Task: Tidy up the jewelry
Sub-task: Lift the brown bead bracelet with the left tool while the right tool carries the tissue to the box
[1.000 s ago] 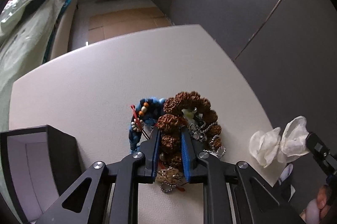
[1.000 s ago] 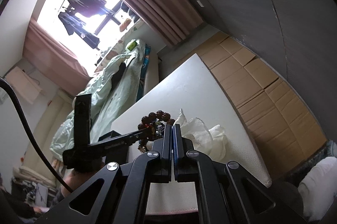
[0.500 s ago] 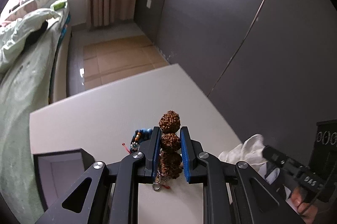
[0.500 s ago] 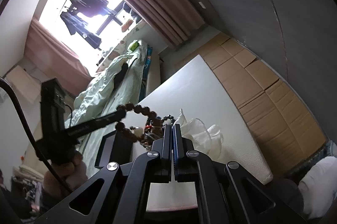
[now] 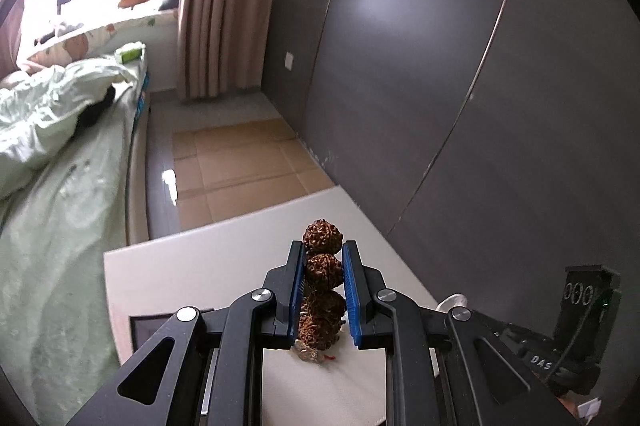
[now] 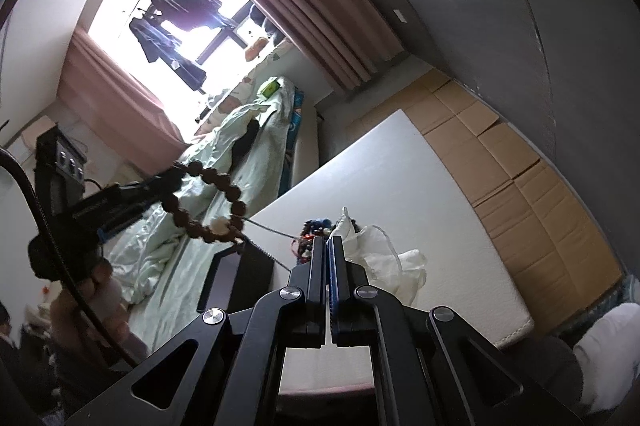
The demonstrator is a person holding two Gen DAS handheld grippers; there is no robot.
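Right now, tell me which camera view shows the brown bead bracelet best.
The right wrist view: there the whole loop of the brown bead bracelet hangs in the air from the left hand-held gripper, with a thin chain trailing toward the table. The left wrist view shows only a few beads between the blue pads.

Knobbly brown bead bracelet (image 5: 322, 268), blue gripper pads (image 5: 349, 290) — white table (image 5: 224, 258), pale green bedding (image 6: 240, 146), pink curtains (image 5: 212, 2)
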